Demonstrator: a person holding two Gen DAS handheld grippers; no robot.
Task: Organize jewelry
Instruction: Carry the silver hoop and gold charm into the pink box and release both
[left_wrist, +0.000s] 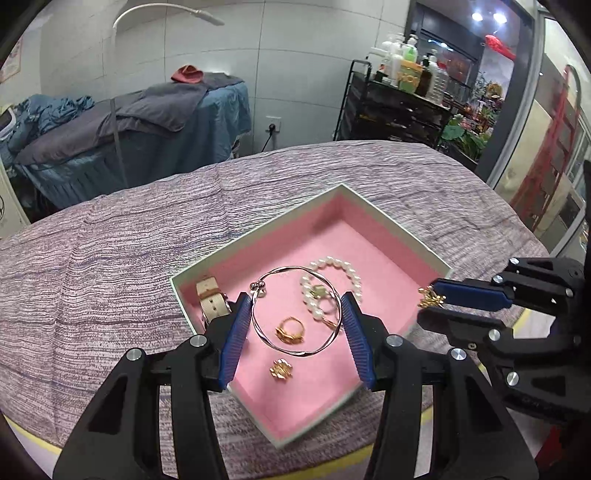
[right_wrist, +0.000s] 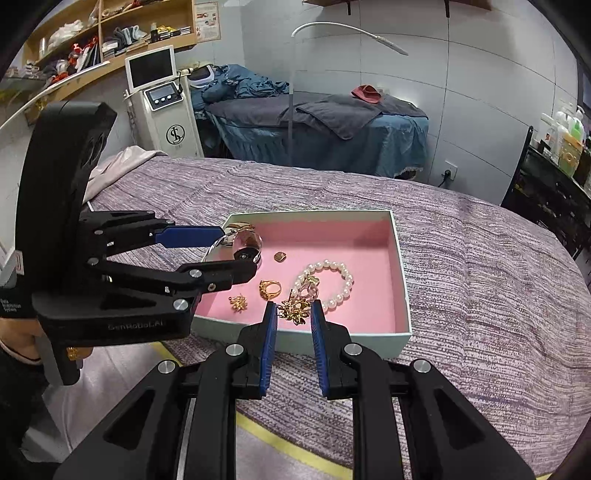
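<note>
Left tongs (left_wrist: 295, 325) half-open, gripping a thin silver bangle (left_wrist: 295, 310) across its width, pads on opposite sides of the hoop. Held flat and just above the pink box (left_wrist: 373, 206), probably to keep the springy wire from twisting out.

Right tongs (right_wrist: 293, 314) narrow, pinched on a small gold flower piece (right_wrist: 295, 312), spiky and irregular; a tight grip suits something this small. It hangs at the near edge of the box.

The box sits on a bed (right_wrist: 480, 258) with a ribbed purple-grey cover. Box is shallow, with pale card walls and a matte pink lining, likely soft enough to stop pieces sliding.

Lying loose in it:
- pearl bracelet (right_wrist: 341, 280), round glossy beads
- gold ring (right_wrist: 270, 288)
- small gold flower earring (right_wrist: 238, 302)
- watch (left_wrist: 212, 301) with cream strap, in the corner
</note>
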